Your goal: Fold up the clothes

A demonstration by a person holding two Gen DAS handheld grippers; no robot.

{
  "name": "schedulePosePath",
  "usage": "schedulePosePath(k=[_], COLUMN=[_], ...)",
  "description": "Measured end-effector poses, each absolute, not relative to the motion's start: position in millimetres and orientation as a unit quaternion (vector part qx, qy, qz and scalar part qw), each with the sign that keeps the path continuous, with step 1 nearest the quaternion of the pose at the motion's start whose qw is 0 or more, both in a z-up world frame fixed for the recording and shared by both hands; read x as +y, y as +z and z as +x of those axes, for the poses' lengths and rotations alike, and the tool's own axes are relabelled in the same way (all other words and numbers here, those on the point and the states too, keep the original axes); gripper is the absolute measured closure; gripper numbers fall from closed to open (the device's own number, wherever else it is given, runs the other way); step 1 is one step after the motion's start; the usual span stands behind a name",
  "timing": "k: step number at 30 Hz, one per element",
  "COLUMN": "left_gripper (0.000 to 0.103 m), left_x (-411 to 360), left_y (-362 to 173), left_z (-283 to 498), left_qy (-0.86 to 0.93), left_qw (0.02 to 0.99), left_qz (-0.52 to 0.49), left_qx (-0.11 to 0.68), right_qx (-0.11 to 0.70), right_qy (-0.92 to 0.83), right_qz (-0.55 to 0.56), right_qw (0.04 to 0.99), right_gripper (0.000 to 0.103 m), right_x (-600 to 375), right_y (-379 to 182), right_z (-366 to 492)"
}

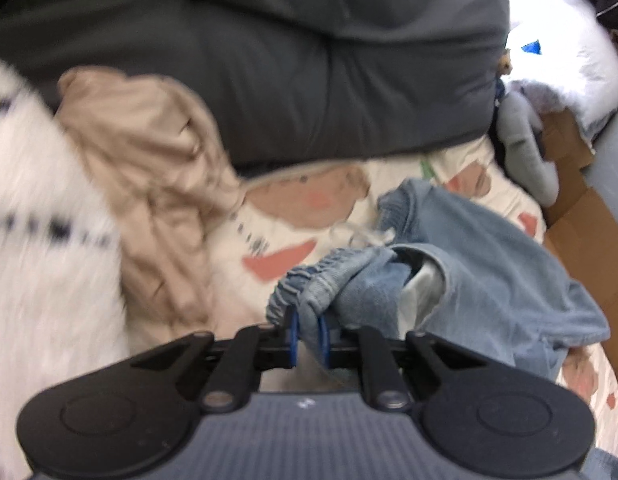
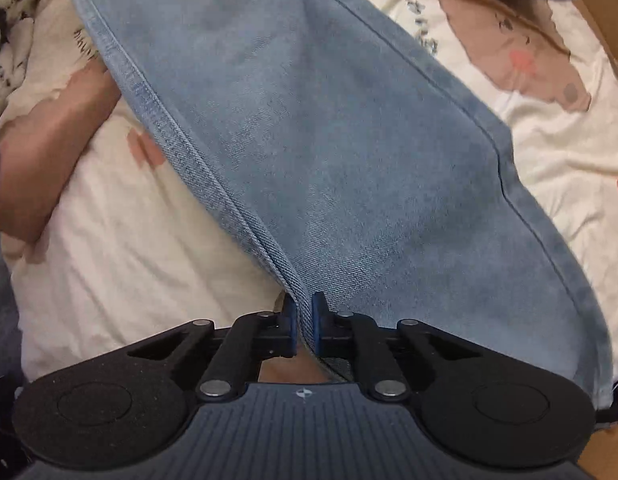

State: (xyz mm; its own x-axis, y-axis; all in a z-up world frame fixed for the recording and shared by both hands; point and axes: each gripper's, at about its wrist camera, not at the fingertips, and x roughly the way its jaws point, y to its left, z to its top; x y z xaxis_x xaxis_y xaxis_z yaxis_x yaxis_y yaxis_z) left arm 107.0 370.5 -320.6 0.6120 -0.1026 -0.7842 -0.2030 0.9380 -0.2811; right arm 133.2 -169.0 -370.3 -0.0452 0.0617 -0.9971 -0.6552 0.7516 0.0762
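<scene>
Lying rumpled across a patterned bedsheet [image 2: 141, 280], the light-blue jeans [image 2: 329, 152] are pinched at both ends: the left gripper [image 1: 308, 334] clamps the gathered elastic waistband [image 1: 309, 284], the right gripper [image 2: 305, 320] a side seam. Only the left view shows a beige garment [image 1: 157, 184] and grey duvet [image 1: 289, 72]; only the right, a forearm [image 2: 49, 160].

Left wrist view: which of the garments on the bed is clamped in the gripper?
The light blue denim garment, pinched at its elastic waistband by the left gripper; the beige garment lies loose, untouched.
</scene>
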Motion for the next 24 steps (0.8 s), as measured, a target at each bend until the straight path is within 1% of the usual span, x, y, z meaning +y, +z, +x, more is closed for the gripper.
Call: schedulePosePath(k=[7, 10, 13, 14, 17, 18, 19, 20, 21, 22, 24], left_gripper=[0.091, 0.093, 0.091, 0.091, 0.087, 0.086, 0.082, 0.075, 0.072, 0.070, 0.070], left_x=[365.5, 362.7, 370.1, 368.3, 366.0, 365.6, 364.9, 363.6, 362.1, 360.6, 357.7], left_y=[-340.3, -329.3, -317.6, -314.3, -313.4, -314.0, -314.8, -316.2, -318.0, -319.8, -323.5], left_z=[87.0, 78.3, 77.9, 80.6, 94.8, 100.2, 105.2, 109.2, 114.1, 119.0, 128.5], left_qy=[0.026, 0.049, 0.040, 0.040, 0.033, 0.033, 0.034, 0.034, 0.035, 0.035, 0.035], left_qw=[0.856, 0.866, 0.870, 0.875, 0.877, 0.877, 0.877, 0.878, 0.879, 0.880, 0.882], left_qz=[-0.154, -0.104, -0.123, -0.111, -0.113, -0.119, -0.124, -0.125, -0.126, -0.127, -0.128], left_qx=[0.492, 0.486, 0.475, 0.471, 0.466, 0.465, 0.463, 0.461, 0.458, 0.456, 0.452], right_qx=[0.692, 0.707, 0.715, 0.716, 0.721, 0.722, 0.723, 0.725, 0.725, 0.723, 0.719], right_qy=[0.267, 0.256, 0.247, 0.244, 0.234, 0.230, 0.226, 0.221, 0.218, 0.217, 0.213], right_qz=[-0.229, -0.231, -0.226, -0.223, -0.215, -0.211, -0.207, -0.204, -0.200, -0.194, -0.180], right_qw=[0.630, 0.618, 0.614, 0.615, 0.616, 0.617, 0.619, 0.620, 0.622, 0.627, 0.636], right_gripper=[0.099, 0.099, 0.099, 0.099, 0.098, 0.096, 0.094, 0.089, 0.082, 0.076, 0.073], right_x=[-180.6, -190.3, -198.9, -199.7, -199.3, -199.1, -198.8, -198.6, -198.3, -198.2, -199.0], right_y=[-377.1, -383.0, -390.0, -391.6, -393.0, -391.8, -390.5, -389.3, -387.4, -382.7, -374.4], right_z=[114.0, 105.8, 101.4, 101.8, 105.0, 105.9, 106.7, 107.6, 108.5, 109.6, 112.0])
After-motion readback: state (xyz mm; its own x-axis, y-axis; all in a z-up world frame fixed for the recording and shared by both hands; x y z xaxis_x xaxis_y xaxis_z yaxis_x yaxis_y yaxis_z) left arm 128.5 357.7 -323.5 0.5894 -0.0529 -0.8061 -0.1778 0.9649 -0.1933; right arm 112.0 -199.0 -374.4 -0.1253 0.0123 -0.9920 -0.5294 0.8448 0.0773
